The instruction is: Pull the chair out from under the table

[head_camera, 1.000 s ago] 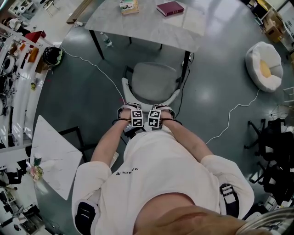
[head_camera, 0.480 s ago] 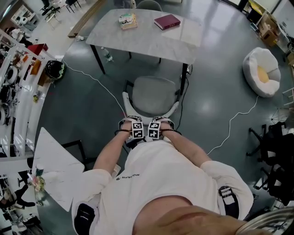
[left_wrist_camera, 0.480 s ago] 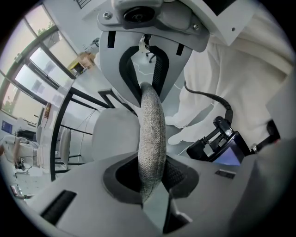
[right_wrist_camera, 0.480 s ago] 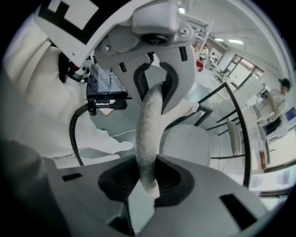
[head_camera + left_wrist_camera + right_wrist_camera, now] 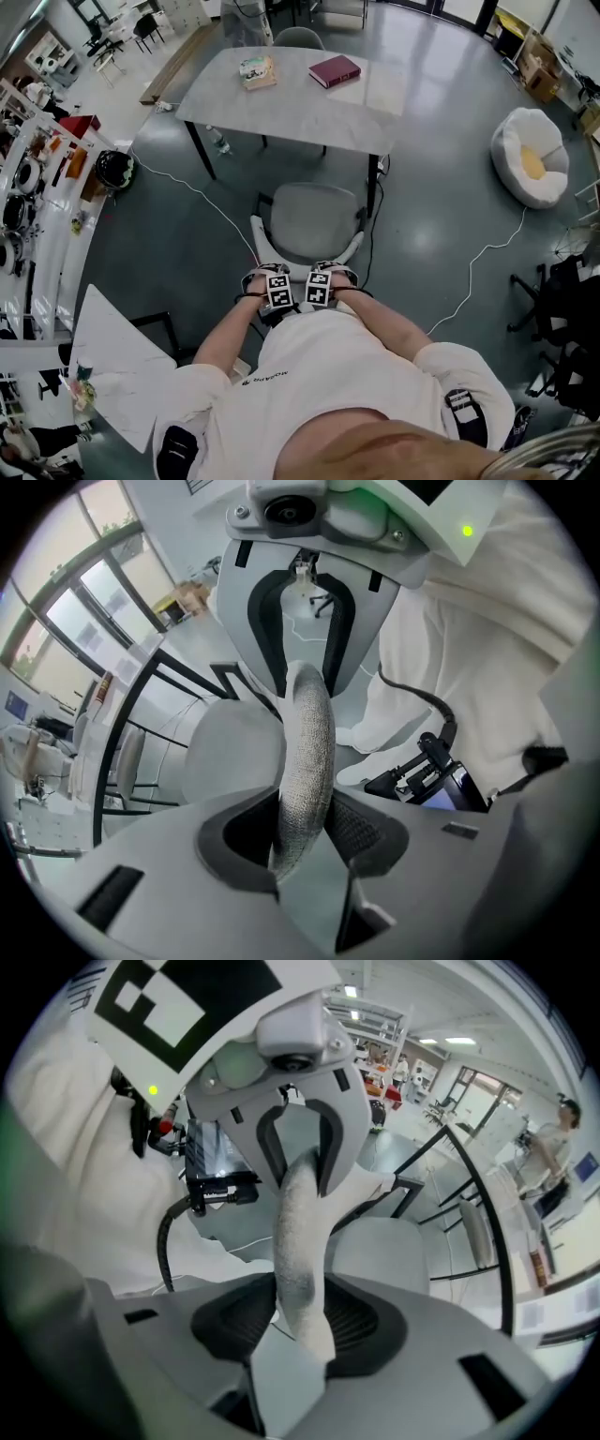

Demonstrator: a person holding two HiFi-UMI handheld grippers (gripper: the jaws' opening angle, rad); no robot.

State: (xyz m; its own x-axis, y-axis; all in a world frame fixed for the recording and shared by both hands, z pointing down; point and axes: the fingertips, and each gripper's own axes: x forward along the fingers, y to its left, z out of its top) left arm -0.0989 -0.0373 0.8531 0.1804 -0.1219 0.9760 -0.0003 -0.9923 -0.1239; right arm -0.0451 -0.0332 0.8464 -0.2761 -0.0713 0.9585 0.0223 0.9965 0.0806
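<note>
Head view only: book (image 5: pixel 335 70) atop table (image 5: pixel 281 108)

Head view stares steeply down on table (image 5: pixel 291 112) and chair (image 5: pixel 314 217); both gripper views sit close on the chair's backrest rim (image 5: pixel 305 752), facing each other along it.

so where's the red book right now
In the head view the red book lies on the grey table near its far edge, just right of a smaller pale object and beyond the chair.
</note>
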